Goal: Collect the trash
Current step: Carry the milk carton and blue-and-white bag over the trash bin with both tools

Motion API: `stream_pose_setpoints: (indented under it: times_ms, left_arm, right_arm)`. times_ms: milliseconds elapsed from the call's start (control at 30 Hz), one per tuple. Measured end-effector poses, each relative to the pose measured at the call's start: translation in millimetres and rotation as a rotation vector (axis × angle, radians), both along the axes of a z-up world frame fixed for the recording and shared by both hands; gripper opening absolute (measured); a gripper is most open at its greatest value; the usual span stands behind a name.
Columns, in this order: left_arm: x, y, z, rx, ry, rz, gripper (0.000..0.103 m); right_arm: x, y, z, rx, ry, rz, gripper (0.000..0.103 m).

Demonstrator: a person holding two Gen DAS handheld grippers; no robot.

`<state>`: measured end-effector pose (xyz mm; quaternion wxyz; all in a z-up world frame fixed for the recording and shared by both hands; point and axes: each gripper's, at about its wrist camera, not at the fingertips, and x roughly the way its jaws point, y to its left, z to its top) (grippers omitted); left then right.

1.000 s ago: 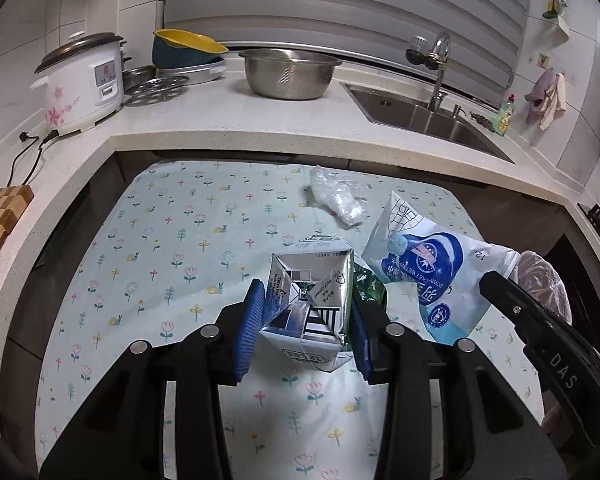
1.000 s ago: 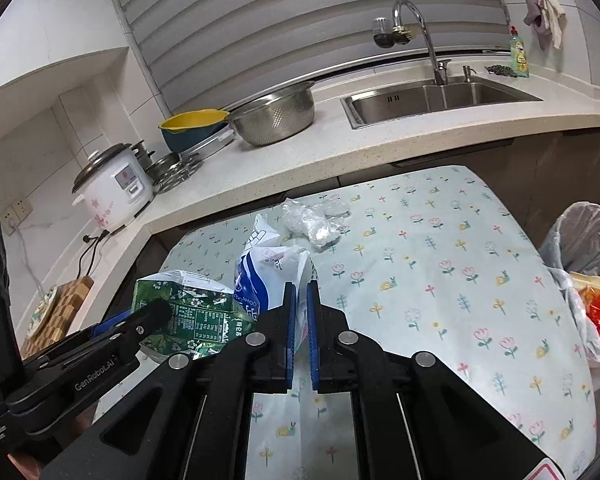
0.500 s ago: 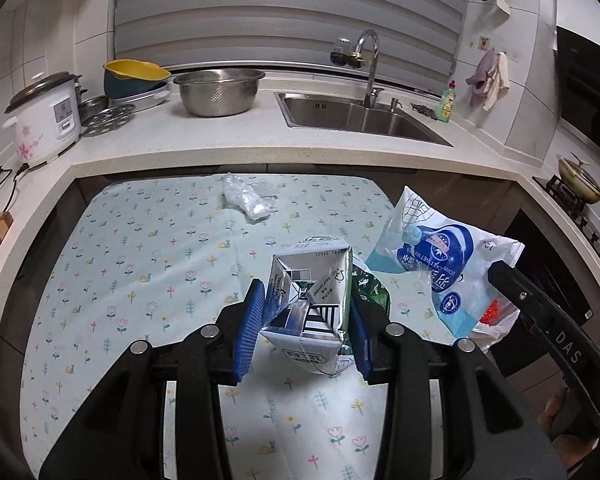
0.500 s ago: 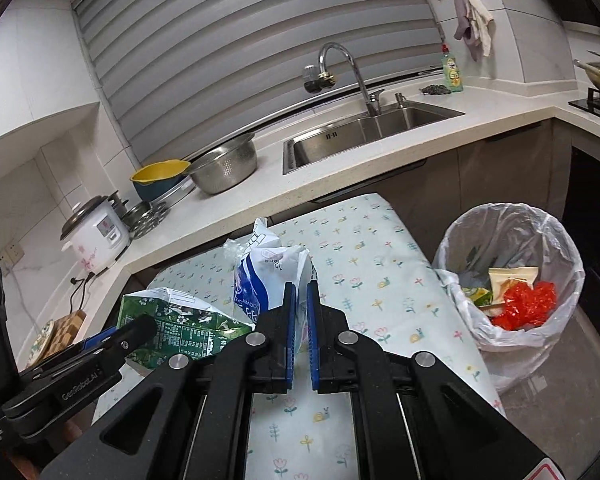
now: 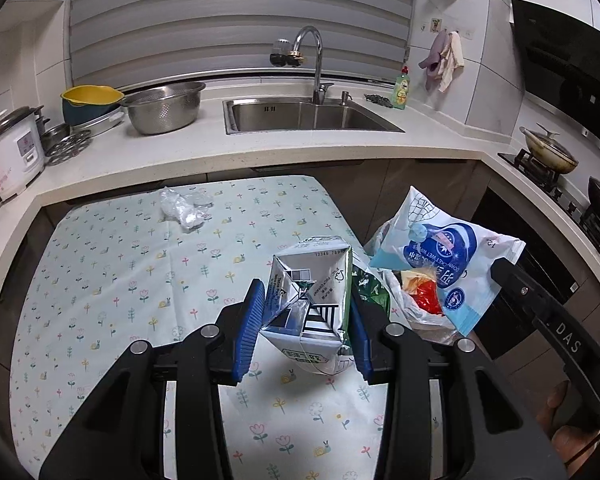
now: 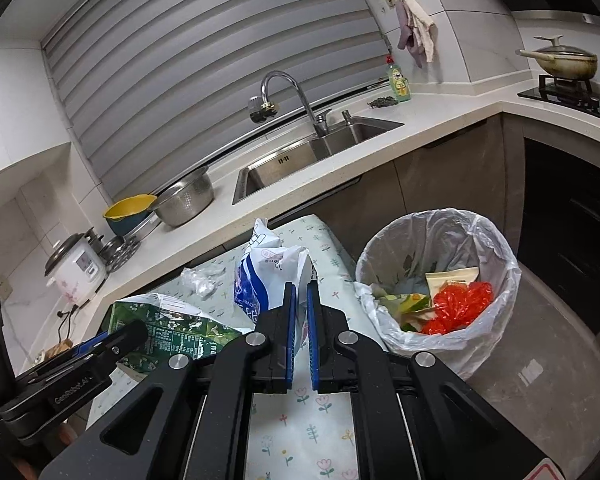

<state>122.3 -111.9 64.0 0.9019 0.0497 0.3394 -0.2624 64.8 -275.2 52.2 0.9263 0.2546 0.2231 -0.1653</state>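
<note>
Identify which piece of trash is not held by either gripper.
The crumpled clear plastic wrap, lying on the floral tablecloth. The carton and blue-white wipes pack are gripped.

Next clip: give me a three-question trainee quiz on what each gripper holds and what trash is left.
1. True or false: the left gripper is empty.
2. What does the right gripper hold? A) a red bag B) a blue-and-white packet C) a bowl
3. Fill in: the one piece of trash lying on the table is a crumpled clear plastic ____.

Key
1. False: its fingers clamp a flattened carton.
2. B: the packet is pinched between shut fingers, beside the bin.
3. wrapper.
</note>
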Motion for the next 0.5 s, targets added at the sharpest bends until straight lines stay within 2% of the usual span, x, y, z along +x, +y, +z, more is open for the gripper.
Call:
stream_pose_setpoints:
  times_ms: [500]
  left_arm:
    - [-17,-55,-8,0.039,0.0,-0.067,0.038]
  right_arm:
    - [-30,-43,-16,0.028,0.015,-0.065,0.006]
